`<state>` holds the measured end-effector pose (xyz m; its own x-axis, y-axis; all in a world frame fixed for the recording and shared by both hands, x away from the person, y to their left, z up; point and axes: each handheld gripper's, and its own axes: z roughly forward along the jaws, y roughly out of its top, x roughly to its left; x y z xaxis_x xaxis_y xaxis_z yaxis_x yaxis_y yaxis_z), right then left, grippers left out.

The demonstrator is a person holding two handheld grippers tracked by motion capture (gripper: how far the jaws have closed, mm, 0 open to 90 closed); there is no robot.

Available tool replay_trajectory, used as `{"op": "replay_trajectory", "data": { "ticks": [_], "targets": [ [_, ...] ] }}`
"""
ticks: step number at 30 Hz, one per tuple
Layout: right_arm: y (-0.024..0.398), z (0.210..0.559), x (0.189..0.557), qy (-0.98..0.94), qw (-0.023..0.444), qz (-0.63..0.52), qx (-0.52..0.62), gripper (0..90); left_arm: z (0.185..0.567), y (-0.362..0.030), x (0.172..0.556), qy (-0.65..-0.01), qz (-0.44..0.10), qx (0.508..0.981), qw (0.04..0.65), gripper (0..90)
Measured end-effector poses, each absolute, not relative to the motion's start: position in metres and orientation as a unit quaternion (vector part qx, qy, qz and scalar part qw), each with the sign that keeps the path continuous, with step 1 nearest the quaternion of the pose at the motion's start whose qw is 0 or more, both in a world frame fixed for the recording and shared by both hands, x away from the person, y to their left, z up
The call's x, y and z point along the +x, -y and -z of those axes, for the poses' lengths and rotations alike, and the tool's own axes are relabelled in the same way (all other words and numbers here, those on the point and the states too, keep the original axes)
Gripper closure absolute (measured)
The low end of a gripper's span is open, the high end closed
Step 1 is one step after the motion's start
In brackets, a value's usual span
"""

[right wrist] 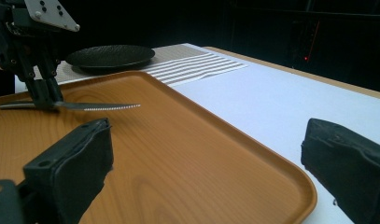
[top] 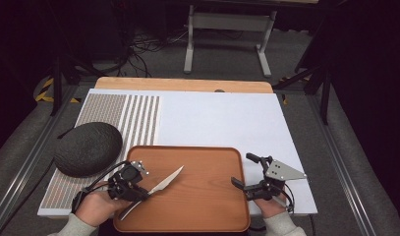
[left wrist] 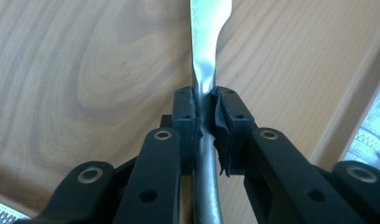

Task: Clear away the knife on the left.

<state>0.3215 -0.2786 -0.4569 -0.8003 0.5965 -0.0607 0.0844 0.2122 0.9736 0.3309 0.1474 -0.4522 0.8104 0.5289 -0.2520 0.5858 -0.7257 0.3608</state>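
The left claw [top: 147,192] pinches a knife [top: 166,181] at its neck over the tray [top: 207,196] (thin, stiff, likely slippery metal); the right claw [top: 246,172] stands spread, empty.

Dark round plate [top: 88,148] sits at the counter's [top: 222,118] left edge, on the striped mat [top: 120,118]. White sheet [top: 237,123] covers the rest.

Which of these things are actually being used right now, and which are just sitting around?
In use:
- knife, clamped in the left gripper
- wooden tray, under the knife
- right gripper, jaws open, at the tray's right edge

Lying about:
- dark plate, left of the tray
- striped mat beneath the plate
- white board covering the table
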Motion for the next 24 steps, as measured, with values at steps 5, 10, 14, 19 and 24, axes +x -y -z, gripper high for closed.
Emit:
{"op": "replay_trajectory", "data": {
  "ticks": [5,10,14,19,24],
  "targets": [
    [0.279,0.457,0.321,-0.747,0.218,-0.585,0.228,2.8,0.452,-0.147,0.331,-0.295,0.062,0.927,0.221,78.7],
    [0.279,0.457,0.321,-0.747,0.218,-0.585,0.228,2.8,0.447,-0.15,0.331,-0.292,0.063,0.923,0.243,65.8],
    [0.279,0.457,0.321,-0.747,0.218,-0.585,0.227,2.8,0.444,-0.149,0.33,-0.278,0.046,0.922,0.267,45.1],
    [0.279,0.457,0.321,-0.747,0.218,-0.585,0.228,2.8,0.441,-0.146,0.326,-0.247,0.027,0.919,0.307,37.0],
    [0.279,0.457,0.321,-0.747,0.218,-0.585,0.228,2.8,0.44,-0.139,0.322,-0.214,0.008,0.923,0.32,33.6]
  ]
}}
